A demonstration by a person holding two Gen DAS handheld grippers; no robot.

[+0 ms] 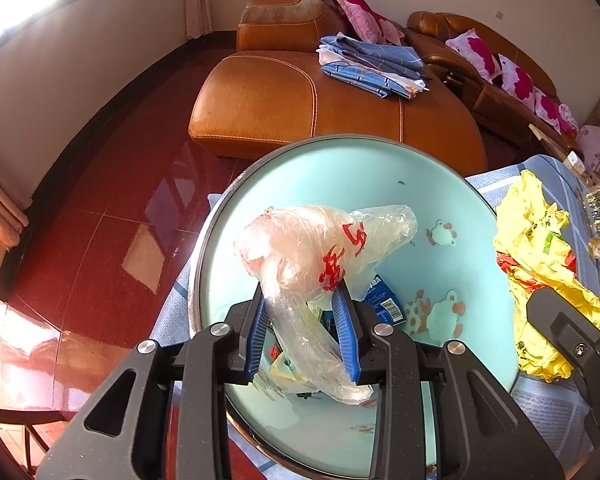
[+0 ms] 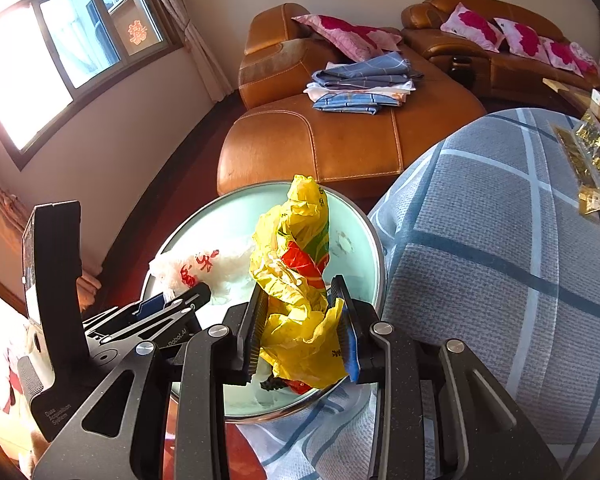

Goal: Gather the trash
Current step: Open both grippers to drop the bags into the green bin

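A round pale-blue basin (image 1: 440, 200) with a metal rim sits at the edge of a cloth-covered table. My left gripper (image 1: 300, 292) hangs over it, its blue pads shut on a clear plastic bag (image 1: 308, 248) with red print. Under the bag, inside the basin, lie a blue wrapper (image 1: 384, 300) and other scraps. My right gripper (image 2: 300, 296) is shut on a crumpled yellow plastic bag (image 2: 296, 248) with red and green print, held above the basin's (image 2: 228, 216) right side. In the right wrist view the clear bag (image 2: 204, 268) and the left gripper (image 2: 188, 298) show at the left.
A grey-blue checked cloth (image 2: 500, 240) covers the table to the right of the basin. Gold packets (image 2: 588, 148) lie at its far right edge. Behind stands an orange leather sofa (image 1: 300, 92) with folded blue cloths (image 1: 364, 64) on it. Red tiled floor (image 1: 100, 220) lies to the left.
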